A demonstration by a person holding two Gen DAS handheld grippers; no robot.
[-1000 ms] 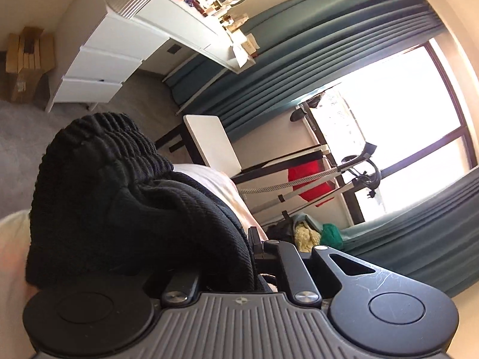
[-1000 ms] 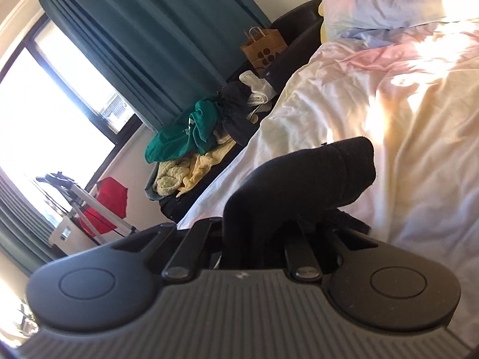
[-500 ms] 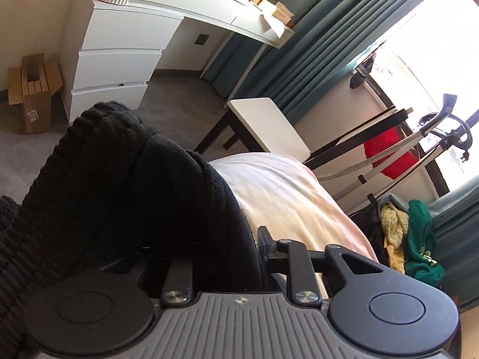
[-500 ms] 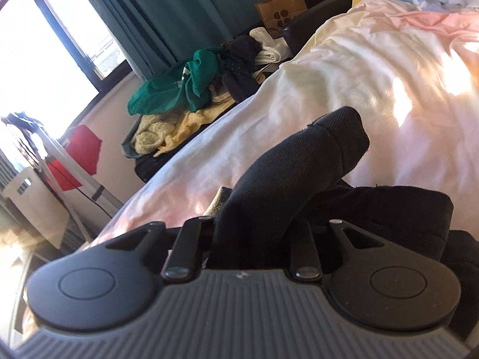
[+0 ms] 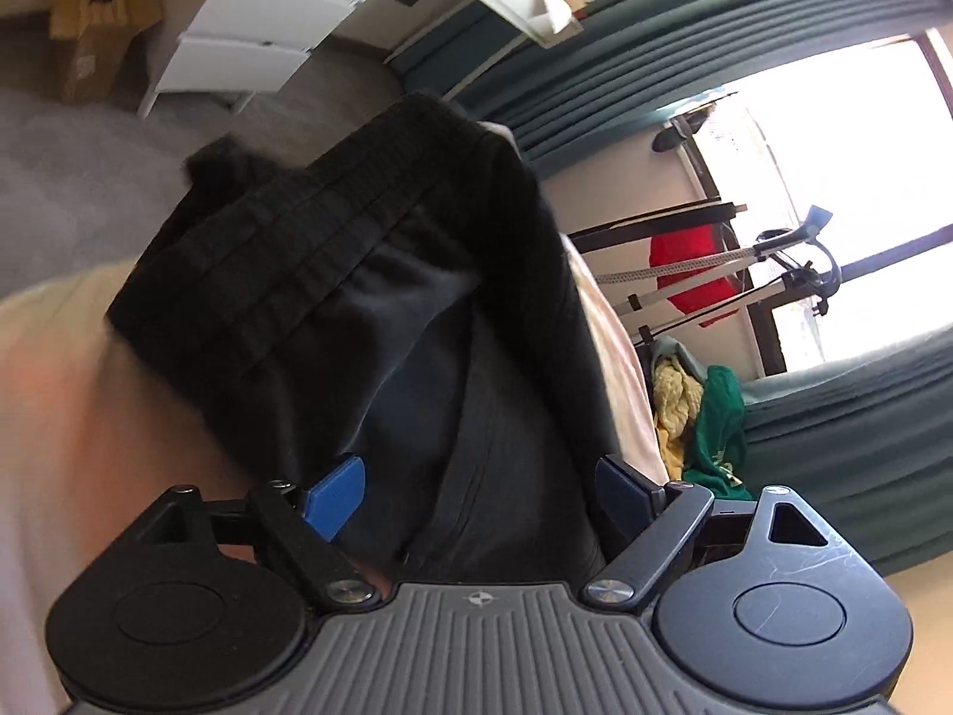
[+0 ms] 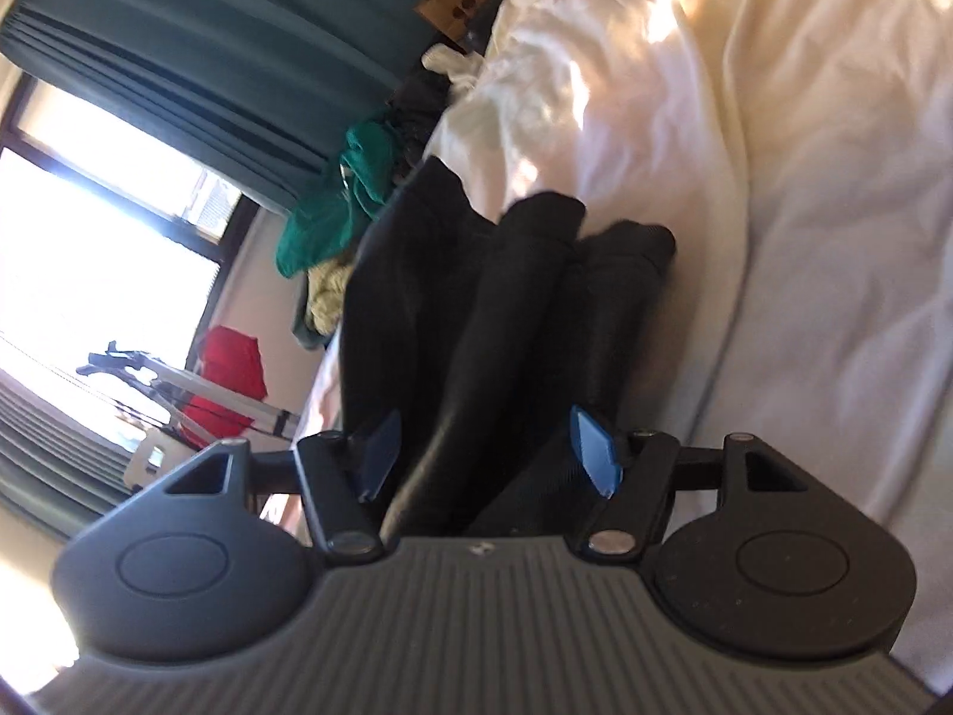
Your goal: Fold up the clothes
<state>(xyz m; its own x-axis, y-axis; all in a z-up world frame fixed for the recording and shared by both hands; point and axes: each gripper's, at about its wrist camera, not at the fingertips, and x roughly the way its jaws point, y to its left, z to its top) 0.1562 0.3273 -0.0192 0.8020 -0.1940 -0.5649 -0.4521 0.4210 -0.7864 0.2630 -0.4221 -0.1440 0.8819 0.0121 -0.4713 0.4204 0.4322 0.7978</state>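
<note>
On the left, the left gripper (image 5: 476,491) is seen with jaws spread, black trousers (image 5: 381,298) lying loose between them on the bed (image 5: 53,387), waistband away from the camera. To the right, the right gripper (image 6: 491,450) is likewise spread wide over bunched trouser legs. A release after a fold is judged; smoothing or regrasping for another fold is called for next.

The left gripper (image 5: 479,491) has its jaws spread wide, the blue pads (image 5: 333,494) well apart (one at each side of its view). The right gripper (image 6: 485,453) is likewise spread, blue pads (image 6: 592,450) standing apart, and its view is tilted.
</note>
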